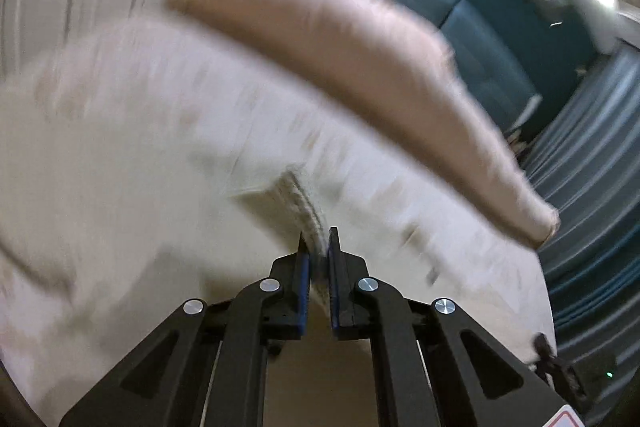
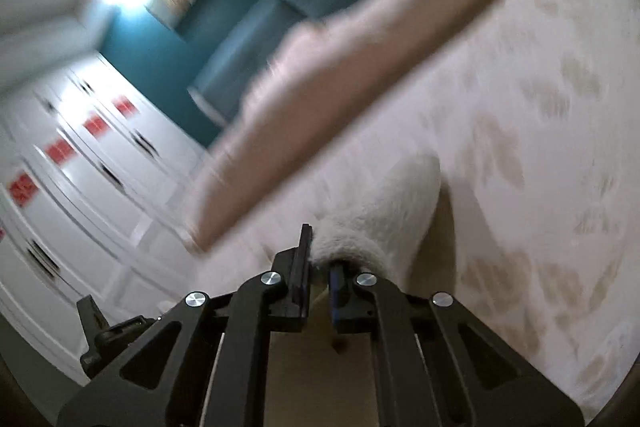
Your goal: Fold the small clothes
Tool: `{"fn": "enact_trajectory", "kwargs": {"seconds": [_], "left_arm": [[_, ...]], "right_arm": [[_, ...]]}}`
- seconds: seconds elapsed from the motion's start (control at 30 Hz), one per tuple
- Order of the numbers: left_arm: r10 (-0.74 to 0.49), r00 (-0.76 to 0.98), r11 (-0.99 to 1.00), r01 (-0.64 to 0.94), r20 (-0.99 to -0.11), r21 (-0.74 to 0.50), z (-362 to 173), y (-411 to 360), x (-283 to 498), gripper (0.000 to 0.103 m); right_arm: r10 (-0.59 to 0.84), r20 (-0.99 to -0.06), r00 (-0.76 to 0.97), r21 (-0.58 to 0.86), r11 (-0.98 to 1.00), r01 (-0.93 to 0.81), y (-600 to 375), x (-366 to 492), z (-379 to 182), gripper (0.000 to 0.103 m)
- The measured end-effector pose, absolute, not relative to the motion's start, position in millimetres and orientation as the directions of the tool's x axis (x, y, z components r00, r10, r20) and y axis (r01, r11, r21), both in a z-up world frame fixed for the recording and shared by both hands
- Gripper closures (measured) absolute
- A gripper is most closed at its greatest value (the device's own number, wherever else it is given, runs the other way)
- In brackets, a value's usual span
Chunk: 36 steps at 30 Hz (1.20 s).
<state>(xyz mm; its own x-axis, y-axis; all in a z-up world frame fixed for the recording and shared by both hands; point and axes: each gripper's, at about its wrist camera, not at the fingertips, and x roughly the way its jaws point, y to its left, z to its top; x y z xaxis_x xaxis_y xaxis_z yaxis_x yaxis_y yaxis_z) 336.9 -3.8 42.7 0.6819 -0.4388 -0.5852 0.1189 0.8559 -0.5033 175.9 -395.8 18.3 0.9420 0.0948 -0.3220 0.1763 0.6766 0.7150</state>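
Two gripped edges of the white garment (image 1: 160, 155) are held by closed jaws; no fold is completed yet.

The right gripper (image 2: 319, 259) pinches a white fuzzy cloth (image 2: 384, 211), with white drawers (image 2: 80, 179) well left of it.

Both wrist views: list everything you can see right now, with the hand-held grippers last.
white garment: one, white with faint tan print, pinched by both grippers
pinkish cloth strip: one, beige-pink, beyond the garment; blurred
teal sofa: one, teal, in the background
white drawers: several, white with red labels, on the left of the right view
left hand-held gripper: one, black, shut on the garment's hem
right hand-held gripper: one, black, shut on a white fold
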Motion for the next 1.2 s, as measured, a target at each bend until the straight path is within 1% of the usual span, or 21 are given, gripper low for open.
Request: {"fn": "enact_trajectory", "kwargs": {"seconds": [0.03, 0.07, 0.1, 0.13, 0.17, 0.23, 0.3, 0.4, 0.43, 0.47, 0.53, 0.63, 0.7, 0.73, 0.77, 0.8, 0.9, 0.93, 1.03, 1.13, 1.2], "left_arm": [[-0.441, 0.703, 0.852, 0.133, -0.558, -0.506, 47.2, -3.2, 333.9, 0.098], [-0.442, 0.697, 0.853, 0.134, -0.564, -0.504, 42.4, -4.5, 334.4, 0.097], [-0.436, 0.676, 0.863, 0.125, -0.594, -0.49, 30.1, -6.7, 334.9, 0.097], [-0.421, 0.645, 0.876, 0.106, -0.638, -0.471, 12.4, -8.0, 335.3, 0.097], [-0.394, 0.586, 0.896, 0.075, -0.708, -0.437, -16.0, -11.9, 338.4, 0.098], [-0.353, 0.518, 0.916, 0.022, -0.779, -0.401, -52.3, -12.8, 336.4, 0.098], [-0.37, 0.529, 0.905, 0.018, -0.764, -0.426, -65.9, -6.9, 328.5, 0.096], [-0.368, 0.533, 0.906, 0.022, -0.762, -0.423, -63.8, -9.0, 329.8, 0.096], [-0.367, 0.531, 0.907, 0.023, -0.764, -0.42, -65.3, -9.8, 331.2, 0.096], [-0.365, 0.53, 0.908, 0.022, -0.765, -0.418, -66.2, -10.6, 332.0, 0.096], [-0.364, 0.53, 0.909, 0.022, -0.766, -0.416, -66.3, -9.7, 329.6, 0.095], [-0.356, 0.532, 0.914, 0.027, -0.769, -0.404, -66.0, -8.5, 327.8, 0.094], [-0.355, 0.528, 0.914, 0.023, -0.772, -0.405, -66.3, -8.9, 329.8, 0.094], [-0.353, 0.528, 0.915, 0.025, -0.772, -0.402, -67.3, -9.3, 331.0, 0.094], [-0.349, 0.529, 0.918, 0.029, -0.774, -0.394, -65.8, -9.5, 330.8, 0.094], [-0.344, 0.535, 0.922, 0.035, -0.771, -0.387, -63.9, -9.4, 329.9, 0.094], [-0.331, 0.54, 0.931, 0.053, -0.774, -0.362, -63.5, -12.1, 330.6, 0.094], [-0.331, 0.539, 0.931, 0.054, -0.775, -0.36, -65.0, -12.3, 331.0, 0.094], [-0.325, 0.542, 0.934, 0.059, -0.775, -0.351, -66.4, -14.3, 330.5, 0.093], [-0.319, 0.538, 0.939, 0.066, -0.78, -0.338, -65.6, -15.7, 330.8, 0.092], [-0.316, 0.54, 0.939, 0.062, -0.78, -0.338, -66.6, -14.2, 331.0, 0.089]], "right_arm": [[0.066, -0.319, 0.945, 0.703, 0.686, 0.189, -395.5, 172.3, 16.3, 0.097], [0.045, -0.384, 0.922, 0.668, 0.703, 0.245, -394.8, 174.9, 2.8, 0.097], [0.049, -0.485, 0.873, 0.63, 0.712, 0.31, -396.8, 181.4, -19.7, 0.097], [0.057, -0.628, 0.776, 0.573, 0.709, 0.411, -397.3, 191.0, -53.6, 0.097], [0.09, -0.681, 0.727, 0.566, 0.694, 0.444, -397.0, 192.2, -74.0, 0.097], [0.103, -0.637, 0.764, 0.603, 0.685, 0.41, -396.5, 182.1, -68.6, 0.095], [0.058, -0.669, 0.741, 0.541, 0.721, 0.433, -393.2, 176.1, -49.2, 0.093], [-0.021, -0.661, 0.75, 0.47, 0.768, 0.435, -386.8, 163.3, -23.0, 0.087], [-0.047, -0.656, 0.753, 0.445, 0.782, 0.437, -385.7, 163.3, -13.0, 0.082], [-0.074, -0.653, 0.753, 0.419, 0.793, 0.442, -389.8, 169.8, -8.5, 0.065], [-0.089, -0.659, 0.747, 0.4, 0.799, 0.448, -400.5, 190.2, -4.5, 0.041], [-0.098, -0.709, 0.698, 0.318, 0.839, 0.441, -416.0, 246.5, -18.5, 0.036], [-0.088, -0.765, 0.638, 0.279, 0.848, 0.45, -419.7, 280.0, -36.1, 0.039], [-0.063, -0.778, 0.626, 0.287, 0.85, 0.442, -420.9, 289.0, -40.6, 0.056], [-0.019, -0.79, 0.613, 0.308, 0.852, 0.423, -422.4, 300.5, -43.8, 0.085], [0.0, -0.781, 0.625, 0.325, 0.854, 0.407, -422.4, 304.6, -39.9, 0.094], [0.013, -0.657, 0.754, 0.397, 0.856, 0.331, -423.0, 287.5, -12.2, 0.094], [-0.015, -0.645, 0.764, 0.385, 0.857, 0.342, -427.7, 283.0, -14.9, 0.095], [-0.01, -0.788, 0.616, 0.336, 0.832, 0.442, -445.7, 295.4, -75.9, 0.095], [-0.036, -0.742, 0.669, 0.356, 0.825, 0.439, -441.2, 283.3, -48.5, 0.093], [-0.043, -0.68, 0.732, 0.354, 0.855, 0.379, -420.0, 267.8, -17.0, 0.092]]}}
